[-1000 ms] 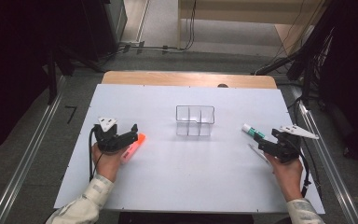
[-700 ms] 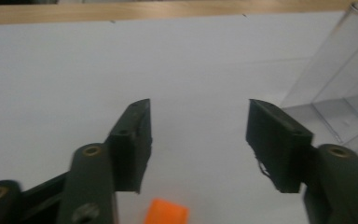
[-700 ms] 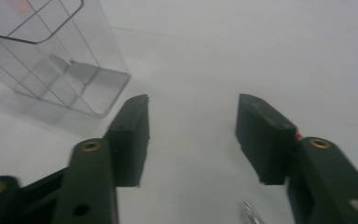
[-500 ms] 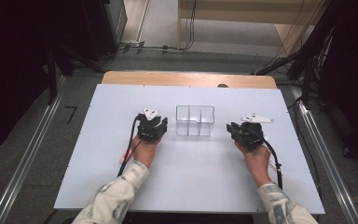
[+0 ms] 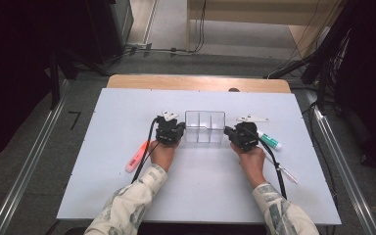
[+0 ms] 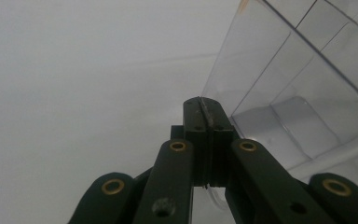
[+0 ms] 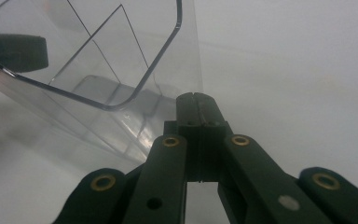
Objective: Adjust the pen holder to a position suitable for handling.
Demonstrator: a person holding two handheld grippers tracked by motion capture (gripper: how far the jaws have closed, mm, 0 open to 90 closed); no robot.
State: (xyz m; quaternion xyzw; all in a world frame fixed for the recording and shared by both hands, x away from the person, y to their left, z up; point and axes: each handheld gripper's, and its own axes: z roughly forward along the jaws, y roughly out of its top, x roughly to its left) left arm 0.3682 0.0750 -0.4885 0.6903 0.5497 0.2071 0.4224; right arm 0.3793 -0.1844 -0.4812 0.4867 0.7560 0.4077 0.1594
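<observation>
Clear divided bin (image 5: 205,126), upright, mid-table

A white table (image 5: 127,196) stands on grey floor (image 5: 78,98) amid dark surroundings.

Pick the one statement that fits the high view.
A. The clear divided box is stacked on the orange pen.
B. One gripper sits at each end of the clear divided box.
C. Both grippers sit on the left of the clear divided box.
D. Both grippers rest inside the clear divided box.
B: the left gripper sits at the left end of the clear divided box, the right gripper at its right end.
</observation>
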